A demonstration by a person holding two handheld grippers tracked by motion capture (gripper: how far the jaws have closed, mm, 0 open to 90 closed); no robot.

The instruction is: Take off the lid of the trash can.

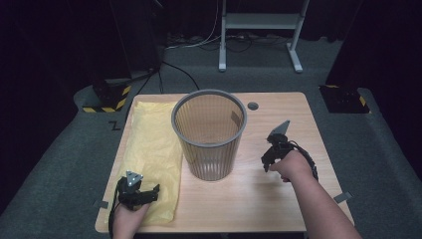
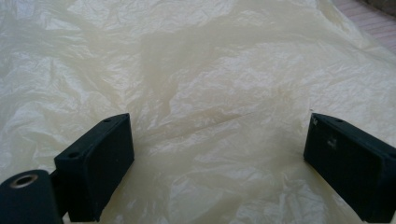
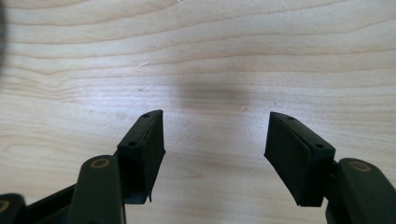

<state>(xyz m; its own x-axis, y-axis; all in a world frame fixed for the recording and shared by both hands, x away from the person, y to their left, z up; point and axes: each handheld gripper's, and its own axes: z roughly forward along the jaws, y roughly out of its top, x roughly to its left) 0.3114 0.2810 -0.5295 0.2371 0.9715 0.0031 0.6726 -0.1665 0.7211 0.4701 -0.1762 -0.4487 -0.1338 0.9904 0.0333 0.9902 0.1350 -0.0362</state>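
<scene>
A grey ribbed wastebasket (image 1: 209, 133) stands upright in the middle of the wooden table (image 1: 259, 199). A thin yellow plastic bag (image 1: 152, 149) lies flat and crinkled on the table's left side, beside the basket. My left gripper (image 1: 149, 193) hovers over the bag's near end, jaws open; the left gripper view looks down on the crinkled bag (image 2: 210, 84) between its black fingers (image 2: 95, 168). My right gripper (image 1: 267, 160) is right of the basket, pointing down at bare wood (image 3: 210, 60), open with nothing between its fingers (image 3: 142, 149).
A round grommet hole (image 1: 253, 106) sits at the table's far edge behind the basket. Grey carpet surrounds the table, with a white stand (image 1: 259, 35) and cables at the back and black-yellow striped bases (image 1: 107, 97) at the sides.
</scene>
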